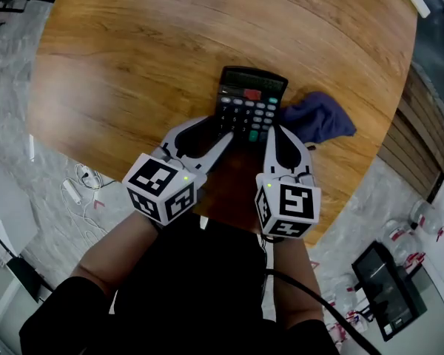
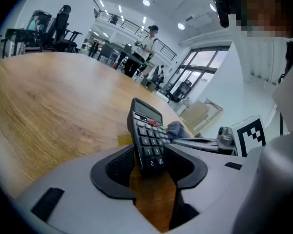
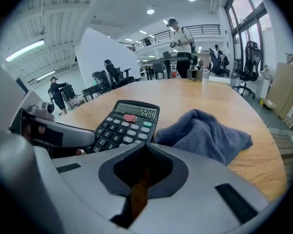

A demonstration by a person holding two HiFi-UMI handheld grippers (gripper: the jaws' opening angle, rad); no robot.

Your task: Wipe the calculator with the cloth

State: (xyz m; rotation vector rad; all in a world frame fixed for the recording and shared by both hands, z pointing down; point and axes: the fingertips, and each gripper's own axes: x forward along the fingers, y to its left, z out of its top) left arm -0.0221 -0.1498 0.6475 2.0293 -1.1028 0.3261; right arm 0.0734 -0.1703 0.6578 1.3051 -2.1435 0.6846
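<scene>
We haven't started wiping yet: calculator (image 1: 251, 103) sits mid-frame on the table (image 1: 133, 50), cloth (image 1: 320, 117) just right of it, lying loose. Left gripper (image 1: 223, 128) jaws apart w/ calculator's near end between, not clamped; right gripper (image 1: 274, 129) jaws together, empty, beside cloth.

Round bench (image 1: 133, 65), top in light-brown wood grain, curved edge on the near side. Lying flat on the top, close to that near edge: black calculator (image 1: 250, 103), keys upward, display at the far end showing digits, one red key just beneath the display, one green key in the keypad. Bunched up directly to the right of the calculator, against its right side: dark-blue cloth (image 1: 320, 117), crumpled, resting on the wood near the bench's right edge.
</scene>
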